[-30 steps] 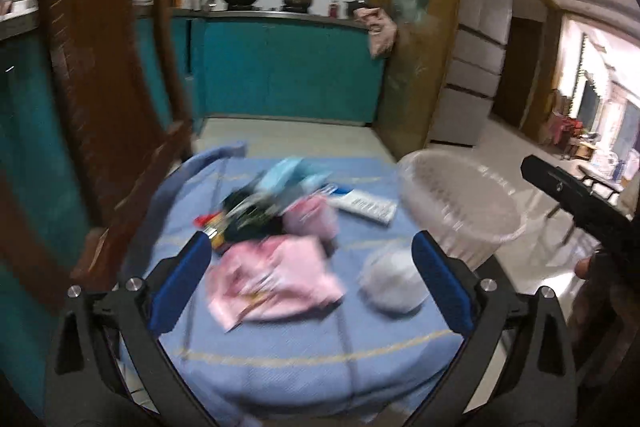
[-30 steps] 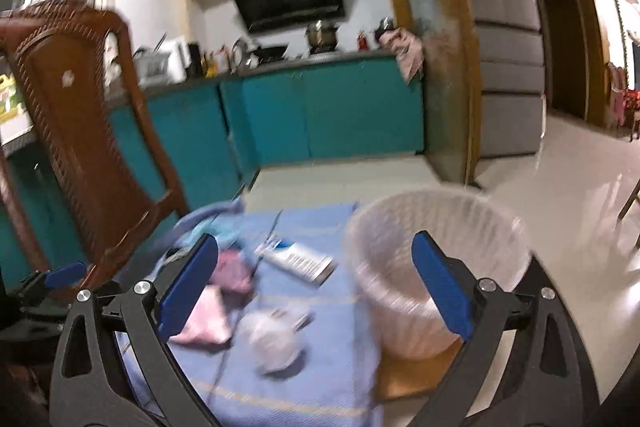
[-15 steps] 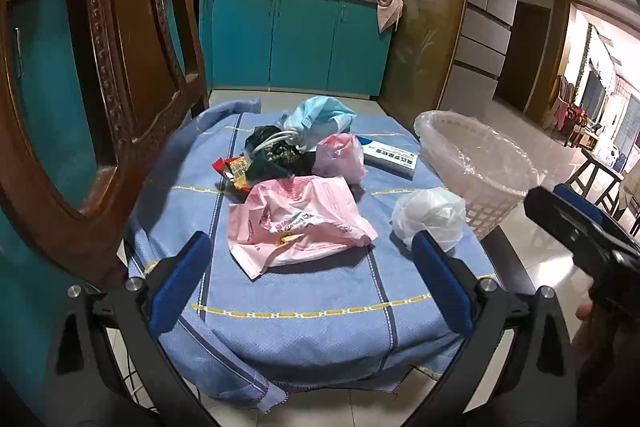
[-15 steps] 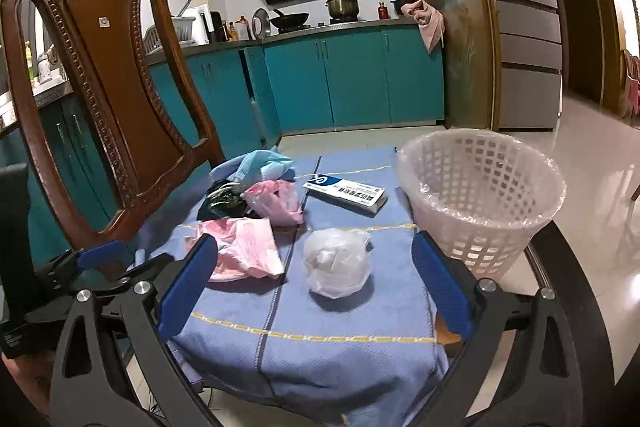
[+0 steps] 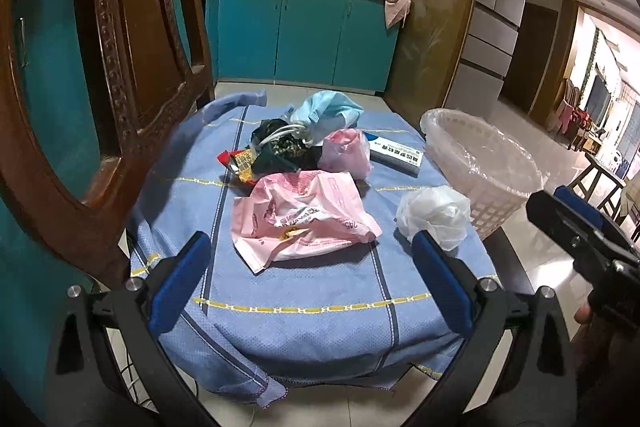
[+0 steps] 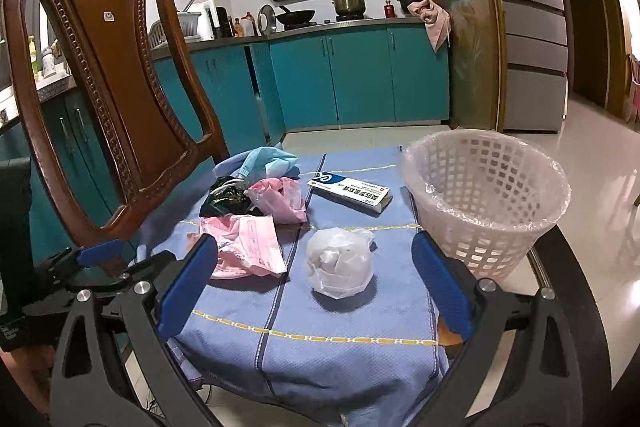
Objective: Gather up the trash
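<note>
A dark table carries a blue cloth; bags, wrappers, a flat box and a lined basket rest there.

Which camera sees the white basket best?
The right wrist view: the lined white basket shows whole, rim, holes and inside. In the left wrist view the basket sits off to the side, squashed by the lens, its base hidden.

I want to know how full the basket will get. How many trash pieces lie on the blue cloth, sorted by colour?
Pink: 2, flat bag and small bag
White: 2, balled bag and box
Light blue: 1, mask
Dark: 1, wrapper
Red-yellow: 1, snack packet
Total: 7
</note>
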Tool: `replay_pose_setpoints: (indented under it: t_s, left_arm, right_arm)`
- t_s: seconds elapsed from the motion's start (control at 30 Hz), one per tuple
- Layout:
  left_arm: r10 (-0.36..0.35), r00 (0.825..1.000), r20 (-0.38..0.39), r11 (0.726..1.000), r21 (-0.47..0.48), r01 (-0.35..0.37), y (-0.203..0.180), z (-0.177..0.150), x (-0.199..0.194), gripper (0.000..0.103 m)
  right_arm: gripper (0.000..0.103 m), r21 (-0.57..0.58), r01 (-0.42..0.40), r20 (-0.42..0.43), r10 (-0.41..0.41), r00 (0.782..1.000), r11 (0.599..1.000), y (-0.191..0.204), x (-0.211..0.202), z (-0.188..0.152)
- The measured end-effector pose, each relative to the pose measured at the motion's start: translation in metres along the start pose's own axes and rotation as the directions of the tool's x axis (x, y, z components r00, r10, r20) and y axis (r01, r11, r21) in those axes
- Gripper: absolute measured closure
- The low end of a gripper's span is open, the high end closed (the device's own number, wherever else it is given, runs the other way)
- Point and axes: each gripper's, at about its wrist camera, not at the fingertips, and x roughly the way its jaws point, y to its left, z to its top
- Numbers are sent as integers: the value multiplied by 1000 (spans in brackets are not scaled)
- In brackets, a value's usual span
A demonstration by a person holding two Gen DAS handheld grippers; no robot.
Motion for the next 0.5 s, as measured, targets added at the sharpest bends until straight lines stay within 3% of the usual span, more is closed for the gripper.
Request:
replay_pose_setpoints:
  t_s: [0.5]
  left_arm:
    - [-2, 1000, -9, 1000, 7, 2, -2, -1, 1, 3]
  right_arm:
    - [8, -4, 1, -3, -1, 1000, 1000, 1, 0, 1]
